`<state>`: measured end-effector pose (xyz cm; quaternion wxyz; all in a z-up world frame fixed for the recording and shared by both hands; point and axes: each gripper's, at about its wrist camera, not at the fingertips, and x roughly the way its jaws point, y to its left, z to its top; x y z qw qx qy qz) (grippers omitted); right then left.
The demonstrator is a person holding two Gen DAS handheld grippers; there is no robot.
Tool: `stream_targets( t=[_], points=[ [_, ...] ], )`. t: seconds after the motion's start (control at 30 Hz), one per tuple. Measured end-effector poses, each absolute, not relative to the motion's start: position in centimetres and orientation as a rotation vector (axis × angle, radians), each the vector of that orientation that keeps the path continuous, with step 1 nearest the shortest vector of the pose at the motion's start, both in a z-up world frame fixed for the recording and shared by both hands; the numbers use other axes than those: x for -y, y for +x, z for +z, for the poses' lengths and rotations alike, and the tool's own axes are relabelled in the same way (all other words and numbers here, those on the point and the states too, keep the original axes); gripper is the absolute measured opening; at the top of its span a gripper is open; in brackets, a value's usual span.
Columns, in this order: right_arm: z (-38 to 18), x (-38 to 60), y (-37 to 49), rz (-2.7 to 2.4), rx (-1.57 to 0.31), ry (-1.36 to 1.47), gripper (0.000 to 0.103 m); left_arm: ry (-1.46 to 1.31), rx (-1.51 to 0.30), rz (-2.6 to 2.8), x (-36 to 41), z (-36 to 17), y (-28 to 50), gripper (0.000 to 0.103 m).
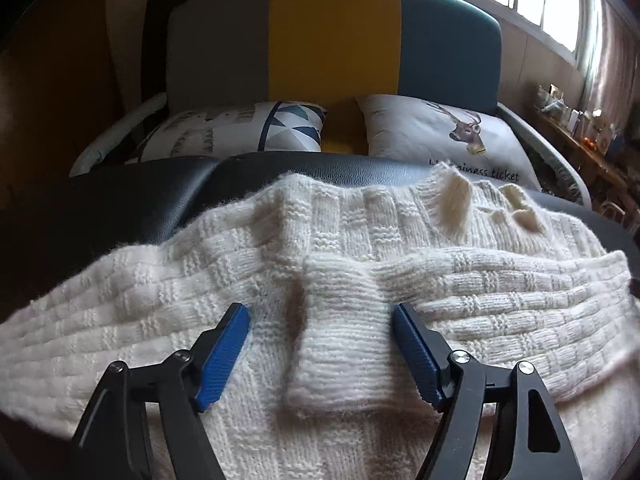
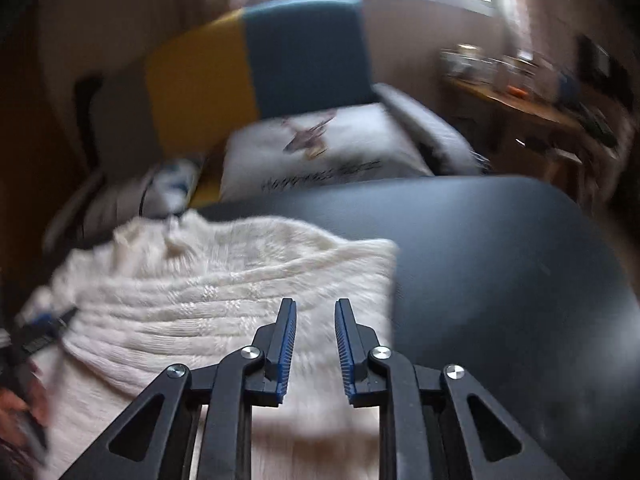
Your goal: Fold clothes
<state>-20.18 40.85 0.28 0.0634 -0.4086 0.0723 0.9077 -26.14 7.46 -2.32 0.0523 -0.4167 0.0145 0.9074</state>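
Observation:
A cream knitted sweater [image 1: 480, 292] lies spread on a black padded surface [image 1: 120, 200], with both sleeves folded across its body. The ribbed cuff [image 1: 336, 340] of one sleeve lies between the blue pads of my left gripper [image 1: 320, 308], which is open wide and does not touch it. In the blurred right wrist view the sweater [image 2: 200, 292] covers the left half of the black surface [image 2: 500, 260]. My right gripper [image 2: 315, 302] hovers over the sweater's right edge, its jaws a narrow gap apart with nothing gripped. The left gripper [image 2: 44, 332] and a hand [image 2: 16, 412] show at the far left.
Behind the black surface stands a sofa with a grey, yellow and teal backrest [image 1: 336, 36] and two printed cushions [image 1: 448, 132]. A wooden shelf with small items [image 1: 576, 128] runs along the right wall under a window. Bare black padding lies right of the sweater.

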Motion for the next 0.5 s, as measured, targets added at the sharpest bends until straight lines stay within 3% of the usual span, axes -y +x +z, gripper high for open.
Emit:
stream_targets(
  t=[0.13,0.3,0.43,0.5],
  points=[
    [-2.9,-42.6,-22.0,2.632,-0.189,-1.3,0.014,-1.27,-0.084,2.77,-7.7,-2.6,-26.2,0.076],
    [-2.5,-42.8,-21.2,2.577,-0.249,-1.269,0.015,-1.275,-0.05,2.747,-7.3,-2.5,-26.4,0.077],
    [0.4,-39.4,-19.6,2.685,-0.288,-1.213,0.022,-1.293,0.086,2.657,-5.7,-1.6,-26.3,0.079],
    [1.5,-35.7,-19.4,2.794,-0.182,-1.236,0.023,-1.315,0.158,2.633,-4.2,-0.8,-25.7,0.079]
  ],
)
